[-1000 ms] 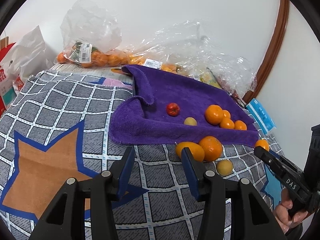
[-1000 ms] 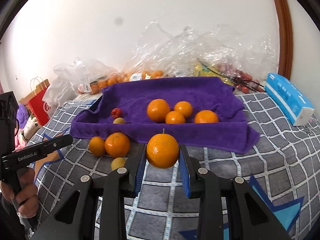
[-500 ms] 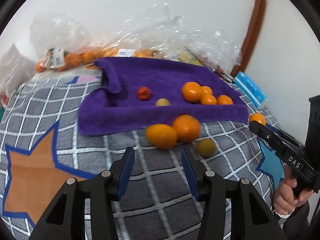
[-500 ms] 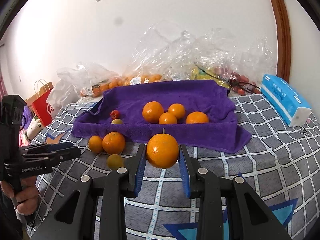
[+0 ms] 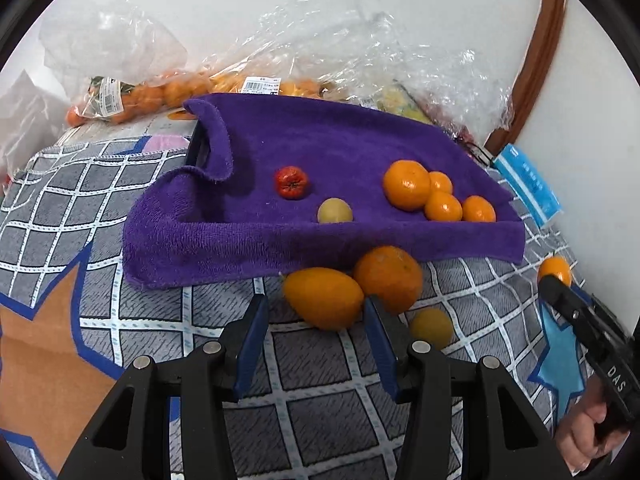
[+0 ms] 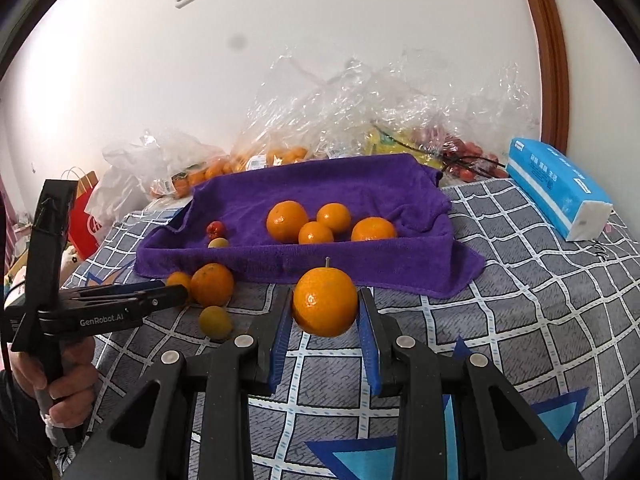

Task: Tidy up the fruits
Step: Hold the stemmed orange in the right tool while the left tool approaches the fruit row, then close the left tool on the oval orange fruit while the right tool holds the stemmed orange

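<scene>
while the right gripper [image 6: 325, 316] clamps an orange [image 6: 325, 302] at frame centre, left gripper [image 5: 316, 332] gapes empty over the oval orange fruit [image 5: 323, 297] below the purple towel [image 5: 320, 152], checked blanket [image 5: 320, 400] underneath

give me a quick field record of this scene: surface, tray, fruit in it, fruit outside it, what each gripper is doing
surface: grey checked bedcover
tray: box lined with a purple towel
in tray: four oranges, one small red fruit, one small yellow fruit
outside tray: two orange fruits and a small yellow one on the cover, in front of the towel
left gripper: open, empty, aimed at the loose fruit
right gripper: shut on an orange with a stem, held in front of the tray
</scene>
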`<state>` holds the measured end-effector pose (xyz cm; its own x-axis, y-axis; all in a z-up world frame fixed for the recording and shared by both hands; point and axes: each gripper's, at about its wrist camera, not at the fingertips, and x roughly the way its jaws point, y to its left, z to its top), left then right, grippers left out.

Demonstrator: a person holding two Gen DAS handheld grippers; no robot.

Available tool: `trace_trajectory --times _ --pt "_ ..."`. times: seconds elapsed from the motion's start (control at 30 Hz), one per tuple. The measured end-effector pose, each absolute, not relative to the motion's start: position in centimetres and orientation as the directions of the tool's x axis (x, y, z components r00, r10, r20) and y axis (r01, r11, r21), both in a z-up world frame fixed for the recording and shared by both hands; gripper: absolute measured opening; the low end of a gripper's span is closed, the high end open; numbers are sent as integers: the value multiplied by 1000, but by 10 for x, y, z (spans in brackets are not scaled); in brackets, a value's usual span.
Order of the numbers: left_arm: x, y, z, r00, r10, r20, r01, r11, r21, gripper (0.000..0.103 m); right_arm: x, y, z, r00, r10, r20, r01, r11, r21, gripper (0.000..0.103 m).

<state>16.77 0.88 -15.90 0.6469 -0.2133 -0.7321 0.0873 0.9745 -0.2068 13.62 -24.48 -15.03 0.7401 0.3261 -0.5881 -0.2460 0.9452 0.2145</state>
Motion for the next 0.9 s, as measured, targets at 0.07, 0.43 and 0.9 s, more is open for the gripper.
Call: trace_trajectory --times 0.07,0.43,0.9 --pt "170 5 -160 646 -200 -736 88 978 -188 46 137 -244 -151 735 329 -593 -250 944 214 32" --pt "171 10 -161 656 -239 -716 90 966 -240 42 139 -241 -153 722 327 -610 -253 945 207 32" --pt "163 24 -156 703 -296 -647 91 939 -331 42 145 -241 -159 695 330 -638 -249 944 217 32"
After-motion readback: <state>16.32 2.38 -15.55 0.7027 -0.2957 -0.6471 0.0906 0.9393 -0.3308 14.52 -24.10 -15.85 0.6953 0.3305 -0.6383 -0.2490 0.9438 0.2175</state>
